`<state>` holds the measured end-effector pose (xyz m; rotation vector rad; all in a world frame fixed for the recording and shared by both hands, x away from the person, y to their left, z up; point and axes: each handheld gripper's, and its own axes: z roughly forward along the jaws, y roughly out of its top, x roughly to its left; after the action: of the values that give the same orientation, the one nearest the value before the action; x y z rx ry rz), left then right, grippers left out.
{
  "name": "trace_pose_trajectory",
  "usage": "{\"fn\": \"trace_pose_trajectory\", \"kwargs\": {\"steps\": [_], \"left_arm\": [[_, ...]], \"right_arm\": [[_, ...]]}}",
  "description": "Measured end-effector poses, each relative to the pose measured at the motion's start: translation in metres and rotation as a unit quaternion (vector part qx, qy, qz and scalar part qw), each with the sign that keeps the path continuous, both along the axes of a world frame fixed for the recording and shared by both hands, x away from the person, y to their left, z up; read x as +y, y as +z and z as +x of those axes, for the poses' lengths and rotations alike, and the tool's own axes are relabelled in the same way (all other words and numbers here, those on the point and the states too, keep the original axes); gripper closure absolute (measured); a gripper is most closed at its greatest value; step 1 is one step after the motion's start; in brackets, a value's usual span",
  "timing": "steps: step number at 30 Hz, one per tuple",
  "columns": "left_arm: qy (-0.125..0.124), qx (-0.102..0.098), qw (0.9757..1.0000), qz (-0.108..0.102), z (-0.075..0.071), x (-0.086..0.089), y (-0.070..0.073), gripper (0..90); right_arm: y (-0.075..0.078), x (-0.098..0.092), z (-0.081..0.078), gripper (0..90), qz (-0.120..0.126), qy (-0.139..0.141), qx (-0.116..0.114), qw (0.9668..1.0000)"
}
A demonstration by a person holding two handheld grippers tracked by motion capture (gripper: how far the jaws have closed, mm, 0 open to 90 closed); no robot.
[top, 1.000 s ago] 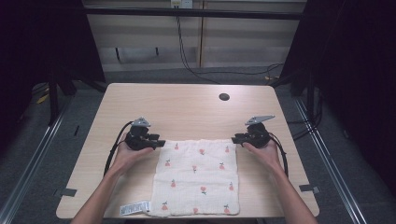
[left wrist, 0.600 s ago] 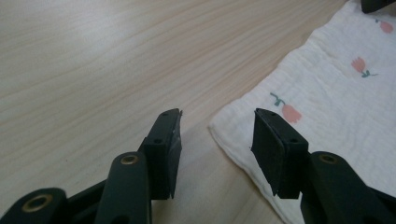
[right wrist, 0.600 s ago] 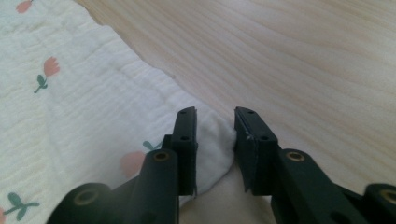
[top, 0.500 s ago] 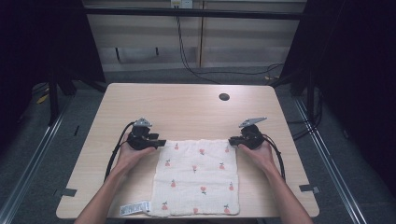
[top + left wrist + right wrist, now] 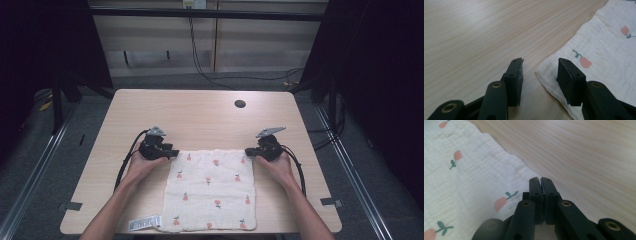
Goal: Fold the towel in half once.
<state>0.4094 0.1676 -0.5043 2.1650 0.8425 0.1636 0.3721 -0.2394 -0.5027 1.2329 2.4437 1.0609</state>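
Pale wooden bench [image 5: 200,110], dark room around it. The cloth [image 5: 210,192] (white, little tulips) lies flat at the near edge. Right tool [image 5: 540,180] has just closed, pinching its far right corner; left tool [image 5: 540,65] stands spread astride the far left corner. Next, I'd judge: left must pinch before lifting to fold

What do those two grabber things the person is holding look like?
Each hand-held gripper, left and right, is black, with a grey three-cornered plate on top and a black cable trailing back. Up close, the two flat black jaws show small brass-coloured rivets. The forearms are bare, no sleeves.
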Motion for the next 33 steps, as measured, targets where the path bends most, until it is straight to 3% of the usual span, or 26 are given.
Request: {"fn": "trace_pose_trajectory", "kwargs": {"steps": [3, 7, 9, 11, 15, 20, 27, 33], "left_arm": [[-0.008, 0.0, 0.9999, 0.008, -0.001, -0.003, 0.001, 61.8], [-0.045, 0.004, 0.9988, 0.02, -0.007, -0.014, 0.003, 83.1], [-0.043, -0.011, 0.9986, 0.029, -0.009, -0.018, 0.004, 86.6], [-0.041, 0.0, 0.9992, 0.008, -0.008, -0.015, 0.008, 87.2], [-0.043, 0.0, 0.9987, -0.027, -0.01, -0.008, 0.016, 87.3], [-0.043, -0.01, 0.9985, -0.033, -0.014, -0.005, 0.022, 87.3], [-0.038, -0.023, 0.9973, -0.058, -0.016, 0.0, 0.033, 87.3], [-0.042, -0.031, 0.9952, -0.083, -0.021, 0.002, 0.045, 87.3]], "right_arm": [[0.0, -0.001, 0.0, 87.7, 0.004, -0.001, 0.001, 1.0], [0.0, 0.0, -0.001, 87.9, 0.005, 0.0, 0.001, 1.0], [-0.001, 0.001, -0.004, 88.0, 0.004, 0.005, -0.004, 1.0], [0.0, 0.001, -0.006, 88.2, 0.011, 0.003, -0.003, 0.9999], [0.005, -0.003, -0.006, 88.3, 0.034, 0.001, -0.008, 0.9994], [0.011, -0.008, -0.006, 88.4, 0.06, -0.006, -0.018, 0.998], [0.023, -0.014, -0.008, 88.5, 0.1, -0.009, -0.034, 0.9944], [0.037, -0.019, -0.01, 88.5, 0.12, -0.008, -0.051, 0.9915]]}}
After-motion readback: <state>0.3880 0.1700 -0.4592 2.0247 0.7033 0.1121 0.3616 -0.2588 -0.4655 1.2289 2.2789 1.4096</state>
